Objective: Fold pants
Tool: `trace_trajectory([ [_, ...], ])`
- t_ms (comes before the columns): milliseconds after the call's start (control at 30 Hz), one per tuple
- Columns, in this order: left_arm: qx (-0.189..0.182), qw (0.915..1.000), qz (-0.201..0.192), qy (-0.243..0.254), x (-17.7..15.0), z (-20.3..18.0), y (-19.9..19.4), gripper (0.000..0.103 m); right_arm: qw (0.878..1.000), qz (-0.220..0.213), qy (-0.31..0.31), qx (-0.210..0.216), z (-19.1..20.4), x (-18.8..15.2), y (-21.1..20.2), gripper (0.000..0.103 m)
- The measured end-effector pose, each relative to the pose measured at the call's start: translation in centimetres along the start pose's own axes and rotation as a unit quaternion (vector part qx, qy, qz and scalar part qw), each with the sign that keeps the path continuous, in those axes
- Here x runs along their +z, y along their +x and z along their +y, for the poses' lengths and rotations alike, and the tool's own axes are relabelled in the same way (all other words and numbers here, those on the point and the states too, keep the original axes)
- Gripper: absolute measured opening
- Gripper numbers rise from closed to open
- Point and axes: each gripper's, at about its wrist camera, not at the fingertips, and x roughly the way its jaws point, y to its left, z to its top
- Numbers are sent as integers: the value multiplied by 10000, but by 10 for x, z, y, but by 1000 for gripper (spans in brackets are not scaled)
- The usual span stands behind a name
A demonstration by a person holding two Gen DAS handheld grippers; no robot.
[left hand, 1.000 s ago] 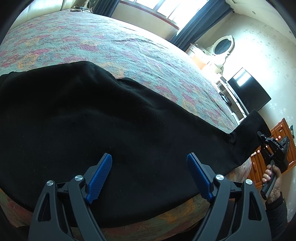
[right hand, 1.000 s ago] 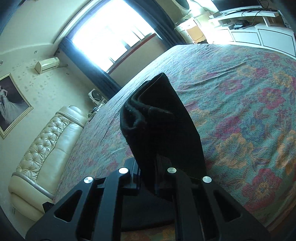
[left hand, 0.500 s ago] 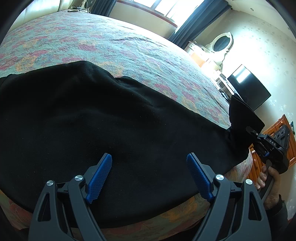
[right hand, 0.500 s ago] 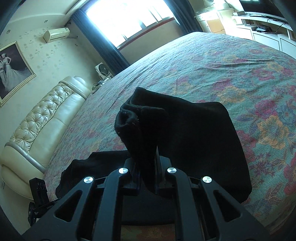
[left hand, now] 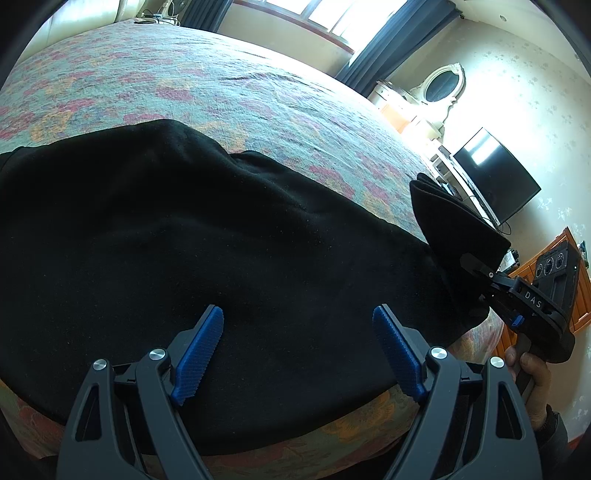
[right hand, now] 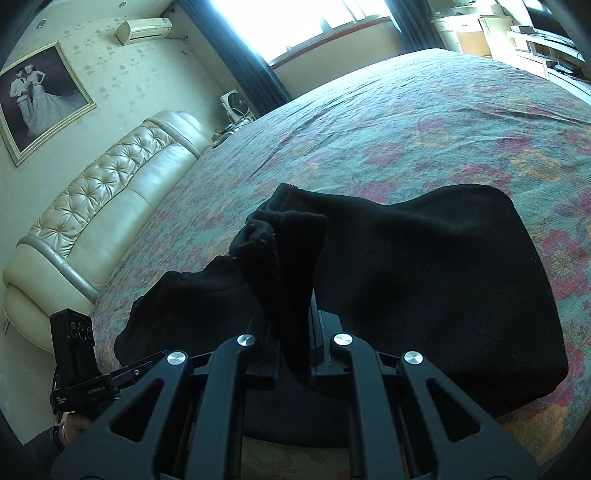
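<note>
Black pants (left hand: 192,236) lie along the near edge of a floral bedspread (left hand: 221,81). My left gripper (left hand: 297,350) is open, its blue pads just above the pants near the waist end, holding nothing. My right gripper (right hand: 293,350) is shut on the pants' leg cuff (right hand: 280,251) and holds it lifted above the bed. The leg (right hand: 424,280) bends back over the rest of the pants. In the left wrist view the right gripper (left hand: 480,277) shows at the right with the raised cuff (left hand: 450,225). The left gripper (right hand: 122,376) shows at the lower left of the right wrist view.
A cream tufted headboard (right hand: 96,206) runs along the bed's left side. A TV (left hand: 495,184), a white mirror dresser (left hand: 439,92) and an orange wooden cabinet (left hand: 580,295) stand beyond the bed's foot. The window (right hand: 306,26) is at the far wall.
My right gripper has carried the cuff up and toward the waist end, so the leg now folds over. My left gripper has stayed open in place.
</note>
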Motion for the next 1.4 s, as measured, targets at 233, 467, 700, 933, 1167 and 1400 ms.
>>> trace_trajectory([
  [233, -32, 10000, 11, -32, -2, 1, -1, 82, 9993, 289, -203, 116, 23, -16, 24, 10],
  [467, -52, 10000, 20, -48, 0, 4, -2, 82, 9976, 539, -435, -45, 33, -32, 42, 11],
  [700, -48, 10000, 21, -46, 0, 4, -2, 82, 9935, 733, -819, -299, 39, -47, 50, 12],
  [933, -31, 10000, 18, -28, 0, 3, -2, 82, 9901, 804, -1062, -437, 45, -51, 55, 15],
  [1167, -31, 10000, 19, -25, 0, 3, -2, 82, 9837, 838, -1447, -656, 59, -57, 59, 22],
  [1400, -37, 10000, 21, -31, -1, 4, -2, 82, 9840, 879, -1412, -638, 62, -59, 61, 29],
])
